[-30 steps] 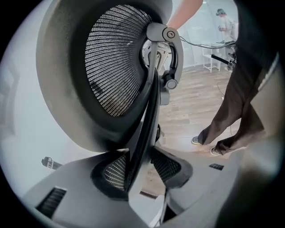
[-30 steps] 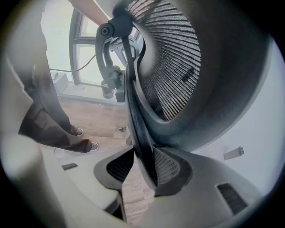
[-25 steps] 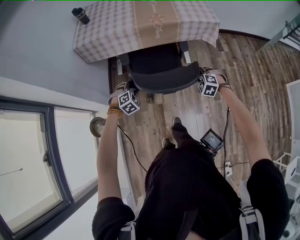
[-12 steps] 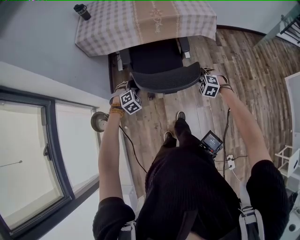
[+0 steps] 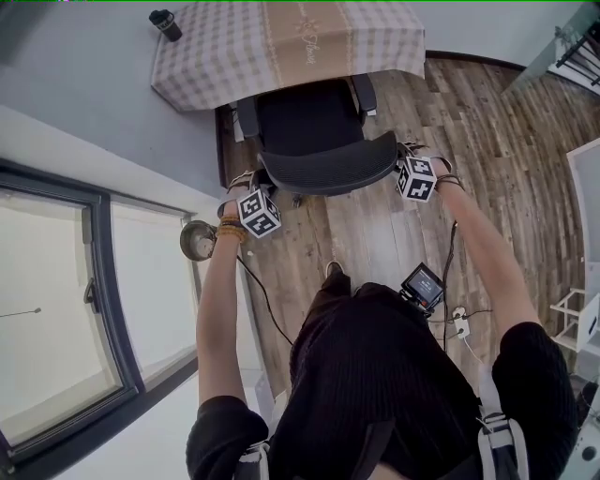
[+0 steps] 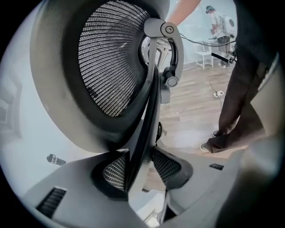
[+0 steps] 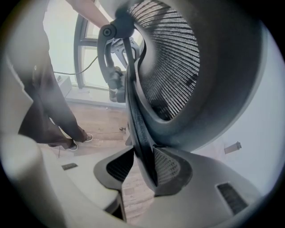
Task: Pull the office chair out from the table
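The black mesh office chair (image 5: 328, 161) stands with its seat (image 5: 305, 117) partly out from under the table with the checked cloth (image 5: 281, 47). My left gripper (image 5: 265, 180) is shut on the backrest's left edge and my right gripper (image 5: 401, 152) on its right edge. In the left gripper view the backrest (image 6: 111, 67) fills the frame and its thin rim runs down between the jaws of the left gripper (image 6: 138, 171). The right gripper view shows the same backrest (image 7: 173, 67) from the other side, its rim clamped in the right gripper (image 7: 142, 167).
A black flask (image 5: 165, 22) stands by the table's far left corner. A round metal object (image 5: 197, 241) and a cable (image 5: 262, 291) lie on the wooden floor near the window (image 5: 56, 309). The person's shoe (image 5: 333, 272) is behind the chair. A white rack (image 5: 581, 319) is at the right.
The chair has rolled back from the table, showing more of its seat. Both grippers came back with the backrest, and the person's feet stepped backward.
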{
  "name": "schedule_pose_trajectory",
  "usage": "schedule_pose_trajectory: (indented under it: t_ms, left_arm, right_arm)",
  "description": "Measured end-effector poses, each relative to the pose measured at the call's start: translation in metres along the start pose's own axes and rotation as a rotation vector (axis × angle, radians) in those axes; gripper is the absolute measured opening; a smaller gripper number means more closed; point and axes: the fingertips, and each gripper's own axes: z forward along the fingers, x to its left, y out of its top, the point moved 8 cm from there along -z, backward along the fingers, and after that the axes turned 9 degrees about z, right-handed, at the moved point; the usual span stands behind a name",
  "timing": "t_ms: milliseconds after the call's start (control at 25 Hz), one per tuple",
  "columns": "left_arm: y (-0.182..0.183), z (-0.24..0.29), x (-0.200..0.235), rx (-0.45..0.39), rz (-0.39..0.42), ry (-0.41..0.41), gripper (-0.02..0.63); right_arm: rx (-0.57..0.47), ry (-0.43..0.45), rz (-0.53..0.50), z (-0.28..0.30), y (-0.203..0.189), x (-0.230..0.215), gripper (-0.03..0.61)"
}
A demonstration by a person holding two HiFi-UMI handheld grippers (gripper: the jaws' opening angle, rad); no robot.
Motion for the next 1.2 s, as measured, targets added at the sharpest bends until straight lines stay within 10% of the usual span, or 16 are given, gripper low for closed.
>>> schedule_pose_trajectory:
  t_ms: [1200]
  left_arm:
    - [0.047, -0.075, -0.129, 0.041, -0.038, 0.010, 0.175]
  right_arm:
    - [-0.006, -0.020, -0.007, -0.077, -0.047, 0.122, 0.142]
